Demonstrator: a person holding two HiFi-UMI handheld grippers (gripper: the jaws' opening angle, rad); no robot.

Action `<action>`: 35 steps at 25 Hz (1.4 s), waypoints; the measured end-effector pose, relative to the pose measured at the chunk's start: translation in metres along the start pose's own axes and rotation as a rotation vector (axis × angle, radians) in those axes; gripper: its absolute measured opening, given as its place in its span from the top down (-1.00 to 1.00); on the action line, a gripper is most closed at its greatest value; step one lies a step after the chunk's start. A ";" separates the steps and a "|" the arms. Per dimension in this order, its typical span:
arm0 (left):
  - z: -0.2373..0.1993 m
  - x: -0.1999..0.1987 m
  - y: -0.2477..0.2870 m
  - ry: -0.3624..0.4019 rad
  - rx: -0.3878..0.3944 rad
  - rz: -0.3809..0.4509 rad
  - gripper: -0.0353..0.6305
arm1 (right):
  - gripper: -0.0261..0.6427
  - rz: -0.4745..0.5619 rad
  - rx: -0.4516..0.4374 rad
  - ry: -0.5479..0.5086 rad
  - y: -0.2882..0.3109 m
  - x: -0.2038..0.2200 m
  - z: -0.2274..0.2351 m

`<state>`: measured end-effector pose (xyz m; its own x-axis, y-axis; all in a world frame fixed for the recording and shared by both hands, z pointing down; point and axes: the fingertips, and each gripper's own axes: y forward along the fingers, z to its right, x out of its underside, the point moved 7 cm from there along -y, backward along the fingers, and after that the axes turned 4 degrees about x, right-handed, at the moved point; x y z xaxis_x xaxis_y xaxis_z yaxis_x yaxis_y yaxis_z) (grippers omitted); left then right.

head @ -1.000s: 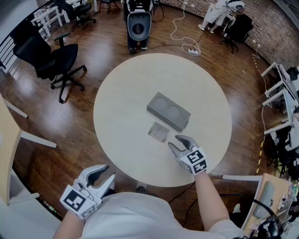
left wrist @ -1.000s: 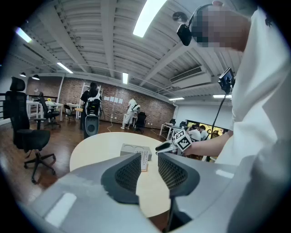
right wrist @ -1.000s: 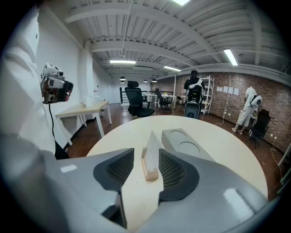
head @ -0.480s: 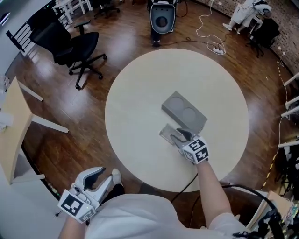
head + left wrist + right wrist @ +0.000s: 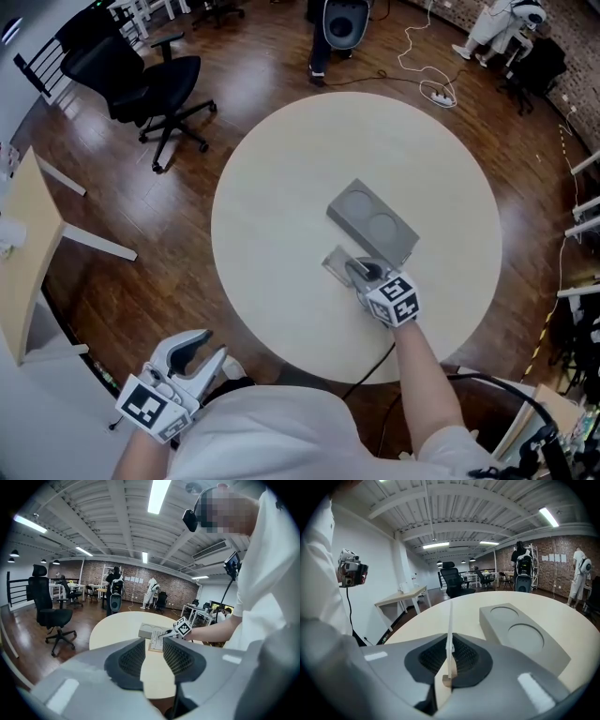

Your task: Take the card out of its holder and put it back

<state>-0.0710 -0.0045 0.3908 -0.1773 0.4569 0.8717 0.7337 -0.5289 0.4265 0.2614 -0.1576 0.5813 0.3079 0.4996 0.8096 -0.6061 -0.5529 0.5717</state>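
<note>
A grey block (image 5: 372, 223) with two shallow round recesses, showing only their own grey floors, lay a little toward the right edge of the round tabletop (image 5: 281, 187). Just beside the block's near long side, toward the tabletop's near edge, lay a flat clear card holder (image 5: 336, 263); the card could not be told apart from it in any view.

Around the table the wooden floor carried a black office chair (image 5: 155, 80) off the far left edge, a pale desk (image 5: 23, 244) further left, and a white power strip (image 5: 438, 95) with its cable beyond the far edge. Nothing stood between the block and the grippers.

The right gripper (image 5: 361, 272) reached in over the near right edge, its jaws pressed together on the thin edge of the card holder, which stood upright between the pads. The left gripper (image 5: 208, 347) hung off the tabletop, beyond its near left edge, jaws slightly apart with nothing between them
</note>
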 end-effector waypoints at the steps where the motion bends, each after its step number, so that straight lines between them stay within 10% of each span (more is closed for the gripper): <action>1: -0.001 -0.001 0.000 0.005 0.001 0.002 0.52 | 0.86 0.003 0.003 0.003 -0.001 -0.001 0.000; 20: -0.027 0.008 -0.051 0.049 0.021 0.099 0.52 | 0.86 0.040 0.138 -0.114 -0.058 -0.070 -0.036; 35: -0.074 0.077 -0.195 0.060 -0.010 0.135 0.53 | 0.86 0.049 0.059 -0.173 -0.036 -0.080 -0.272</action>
<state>-0.2759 0.0808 0.3926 -0.1165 0.3379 0.9340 0.7468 -0.5901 0.3066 0.0588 0.0033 0.4597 0.4037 0.3518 0.8445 -0.5809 -0.6146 0.5337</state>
